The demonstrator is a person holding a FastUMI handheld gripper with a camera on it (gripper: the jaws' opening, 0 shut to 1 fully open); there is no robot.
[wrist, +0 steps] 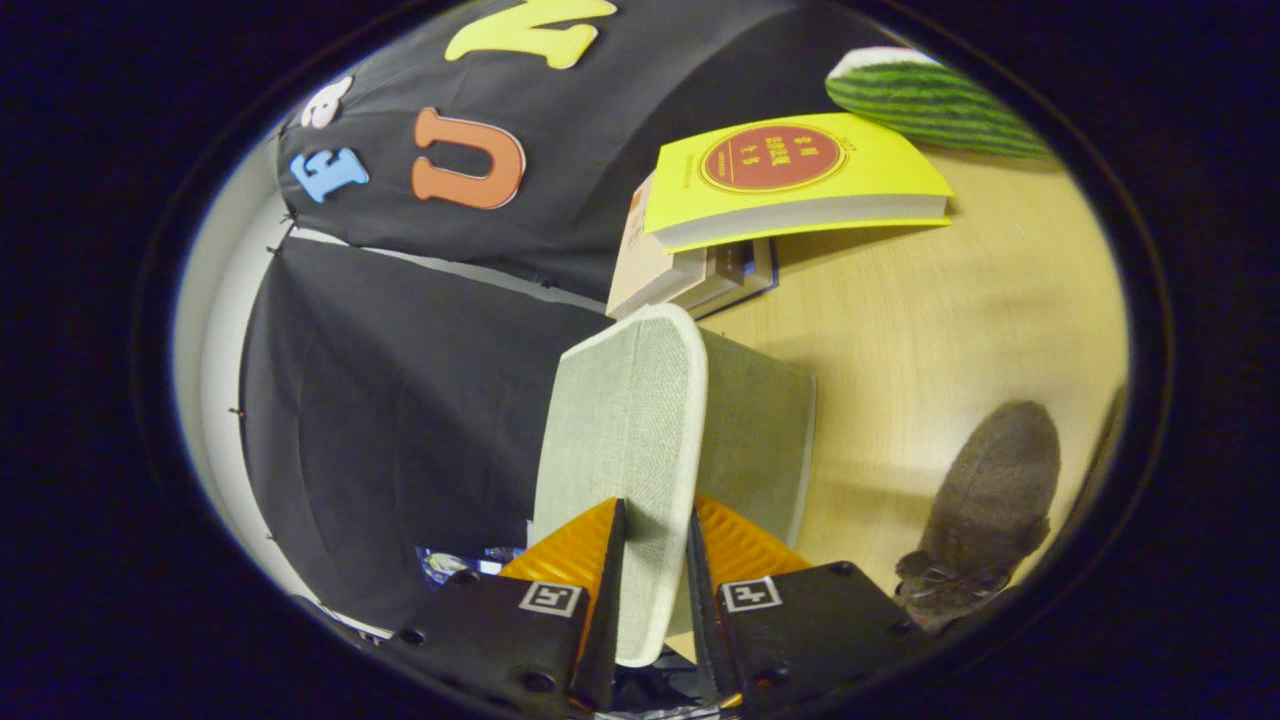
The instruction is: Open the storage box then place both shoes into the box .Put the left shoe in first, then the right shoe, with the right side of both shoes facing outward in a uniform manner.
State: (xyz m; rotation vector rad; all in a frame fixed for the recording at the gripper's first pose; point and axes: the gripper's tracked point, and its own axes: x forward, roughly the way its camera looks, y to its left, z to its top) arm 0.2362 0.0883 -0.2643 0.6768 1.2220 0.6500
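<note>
The black cloth wall hung soft and a little wrinkled beyond the fingers on the left side.

In the middle was the lid (625, 430) of the storage box. It was a flat panel of pale grey-green woven cloth with a rounded corner and a light trim along its edge. It stood up on its edge, and its long side ran away from the fingers toward the wall and the books. The hand-held gripper (655, 570) was pinching this lid: both fingers pressed on its two faces, one on each side, near its closest end. The fingers had ribbed pads.

Just behind the lid was the side of the storage box (760, 440), made of the same woven cloth. What was inside the box could not be seen.

Beyond the lid lay a stack of books (690, 270) on the desk (950, 310). The desk was smooth, light wood. The top book (795, 175) was yellow and flat with a red round mark on its cover.

Past the books was a green striped thing (930, 100), round like a watermelon.

To the right of the fingers, a dark brown fuzzy shoe (985, 510) lay on the desk, apart from the box. Its long side ran from near the fingers away across the desk. Its laces were at the near end.
</note>
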